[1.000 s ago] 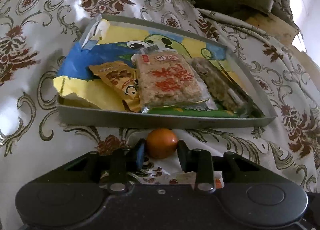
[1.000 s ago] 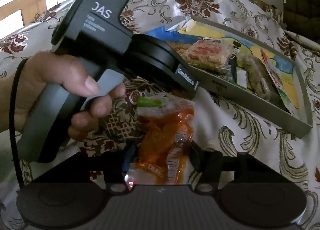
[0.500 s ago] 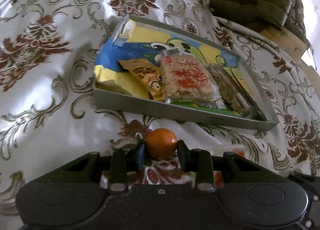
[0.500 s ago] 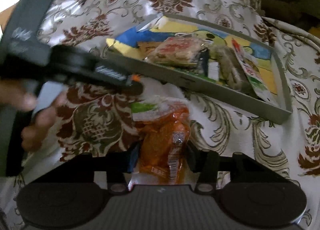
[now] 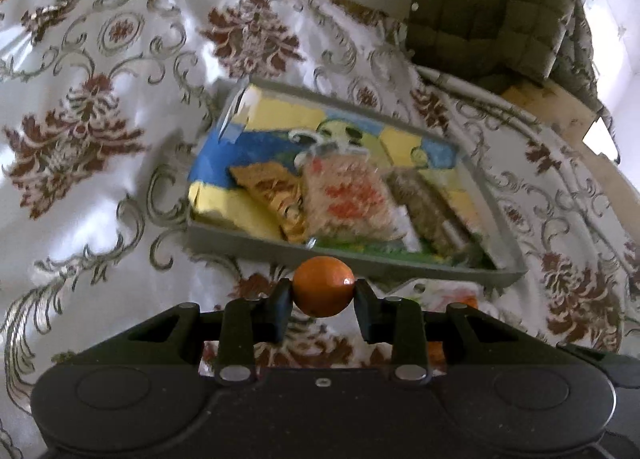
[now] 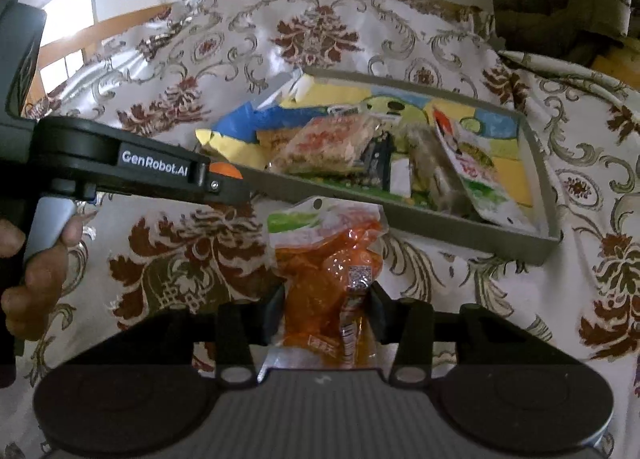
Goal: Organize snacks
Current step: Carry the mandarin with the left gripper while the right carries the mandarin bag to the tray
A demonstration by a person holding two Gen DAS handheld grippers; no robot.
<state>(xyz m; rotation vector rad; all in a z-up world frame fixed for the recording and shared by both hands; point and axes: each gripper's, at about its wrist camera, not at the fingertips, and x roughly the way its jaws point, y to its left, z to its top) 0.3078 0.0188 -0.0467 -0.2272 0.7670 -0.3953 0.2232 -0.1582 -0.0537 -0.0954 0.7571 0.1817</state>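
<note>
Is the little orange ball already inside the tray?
No, the orange ball is pinched in the left hand-held gripper, in front of the tray.

An orange snack packet (image 6: 326, 287) is clamped between the jaws of the right gripper (image 6: 324, 313), just near of the grey tray (image 6: 472, 233). Several packets, blurred and hard to identify, are seen inside the tray. At left, the left gripper (image 6: 226, 181) is held around a small orange ball (image 6: 225, 170).
</note>
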